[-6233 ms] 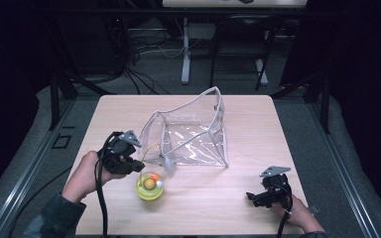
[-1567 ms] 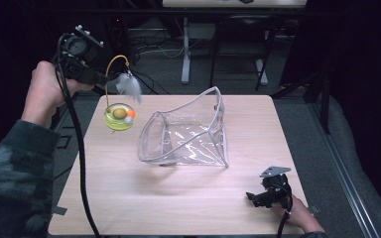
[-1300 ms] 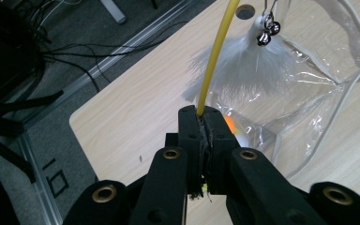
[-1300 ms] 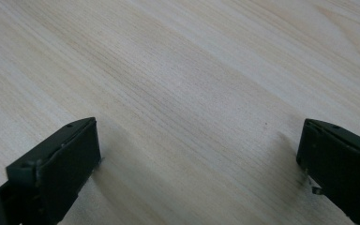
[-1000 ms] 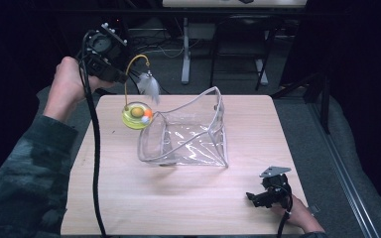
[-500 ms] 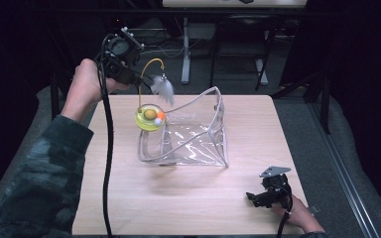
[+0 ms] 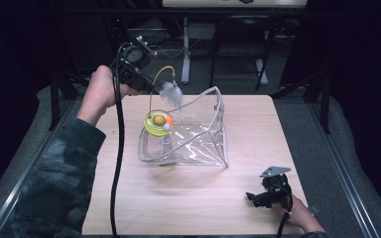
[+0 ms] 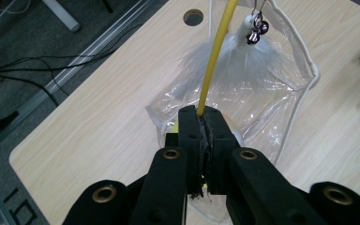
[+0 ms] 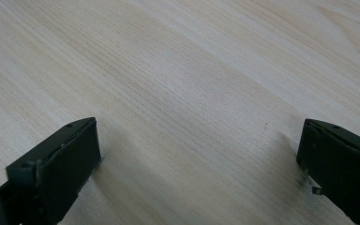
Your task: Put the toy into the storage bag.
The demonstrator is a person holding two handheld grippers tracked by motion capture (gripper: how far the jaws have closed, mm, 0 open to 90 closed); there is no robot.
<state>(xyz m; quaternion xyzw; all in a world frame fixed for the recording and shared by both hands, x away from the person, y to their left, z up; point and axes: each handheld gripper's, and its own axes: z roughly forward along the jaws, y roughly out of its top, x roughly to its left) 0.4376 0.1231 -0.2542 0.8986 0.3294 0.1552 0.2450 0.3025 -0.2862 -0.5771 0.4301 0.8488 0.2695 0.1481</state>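
Observation:
My left gripper [image 7: 146, 88] is held up over the table's rear left, shut on the yellow wire [image 7: 158, 73] of a cat toy. The wire runs up from between the closed jaws [image 8: 201, 117] in the left gripper view [image 8: 218, 47]. A white feather [image 7: 171, 94] with small bells [image 8: 254, 29] dangles from the wire's tip. The toy's round yellow-green base [image 7: 158, 122], holding an orange ball, hangs at the left mouth of a clear plastic bag [image 7: 198, 144]. My right gripper [image 7: 258, 198] rests open on the table's front right, with bare wood between its jaws [image 9: 199, 154].
The light wooden table [image 7: 178, 203] has a round cable hole [image 8: 193, 17] near its far corner. Beyond its rear edge are a desk leg [image 7: 185, 54] and floor cables [image 8: 14, 79]. A black cable [image 7: 115, 163] trails from the left gripper across the table's left side.
The left hand has carried the toy to the right and slightly down, from beyond the table's left rear corner to the bag's left mouth. The right gripper has stayed in place.

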